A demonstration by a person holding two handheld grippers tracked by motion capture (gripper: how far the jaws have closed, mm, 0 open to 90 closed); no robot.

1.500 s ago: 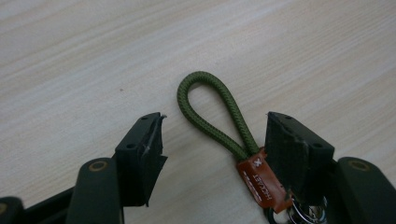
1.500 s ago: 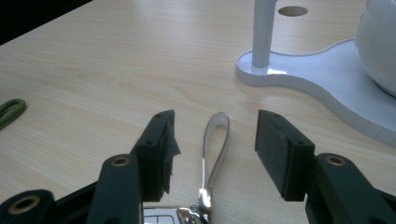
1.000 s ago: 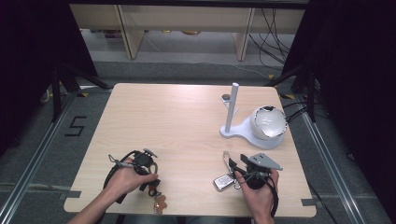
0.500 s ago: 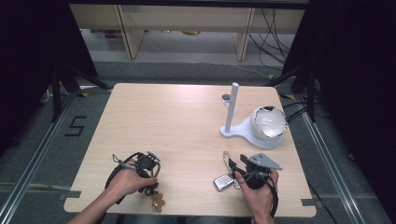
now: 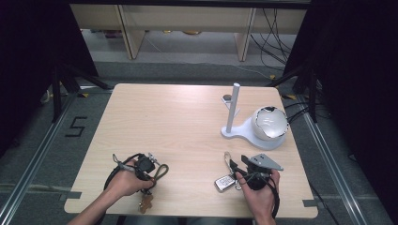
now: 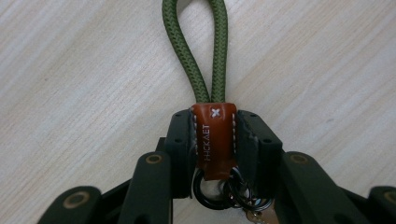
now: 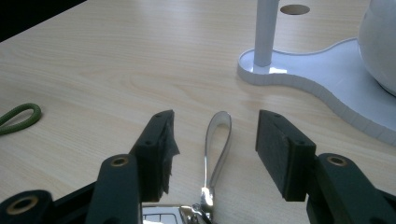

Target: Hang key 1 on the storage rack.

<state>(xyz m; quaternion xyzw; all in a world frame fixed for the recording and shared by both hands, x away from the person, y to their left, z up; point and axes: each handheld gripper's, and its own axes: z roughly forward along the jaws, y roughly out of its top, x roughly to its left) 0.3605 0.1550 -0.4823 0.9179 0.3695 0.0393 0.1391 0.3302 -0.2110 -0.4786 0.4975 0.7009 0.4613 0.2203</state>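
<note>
My left gripper is shut on the brown leather tab of a keychain near the table's front left. Its green cord loop points away from the jaws, and metal rings sit behind the tab. A key trails toward the front edge. At the front right, my right gripper is open and low over the table, its jaws on either side of the pale strap loop of a silver key fob without touching it.
A white stand with an upright post and a white sphere sits just beyond my right gripper. A small dark disc lies behind the post. The wooden table ends close behind both hands.
My left gripper shifted slightly right with the keychain, and the trailing key swung left under the hand. The right gripper and the fob have stayed put.
</note>
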